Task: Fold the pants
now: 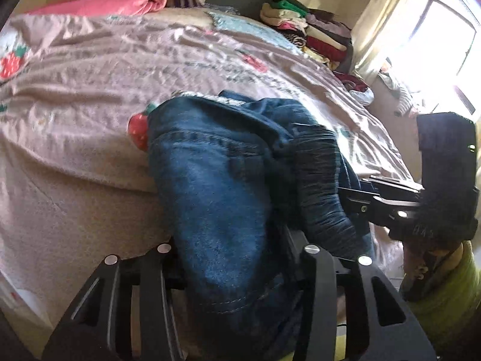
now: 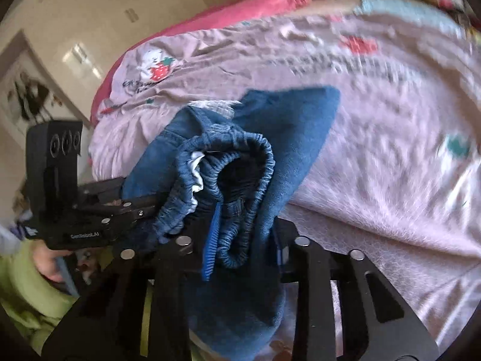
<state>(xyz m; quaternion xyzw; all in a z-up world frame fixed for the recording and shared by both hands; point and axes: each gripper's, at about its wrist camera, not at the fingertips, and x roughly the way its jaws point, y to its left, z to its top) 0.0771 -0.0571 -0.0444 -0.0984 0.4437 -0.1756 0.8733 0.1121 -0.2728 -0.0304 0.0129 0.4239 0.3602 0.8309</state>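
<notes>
Both my tongs are clamping the jeans (image 1: 210, 180): left gripper (image 1: 237, 258) biting the denim leg, right gripper (image 2: 240, 252) pinching the gathered elastic waistband. They're lying bunched up at the near edge of the bed (image 1: 90, 90), on its pink strawberry sheet. Clothes pile (image 1: 306, 30) is sitting far off by the window.

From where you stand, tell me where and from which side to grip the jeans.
Grip the jeans at the gathered elastic waistband, coming from the near bed edge. It is the thickest bunched ridge and faces you. Both sets of jaws already close on denim there: right gripper, left gripper.
</notes>
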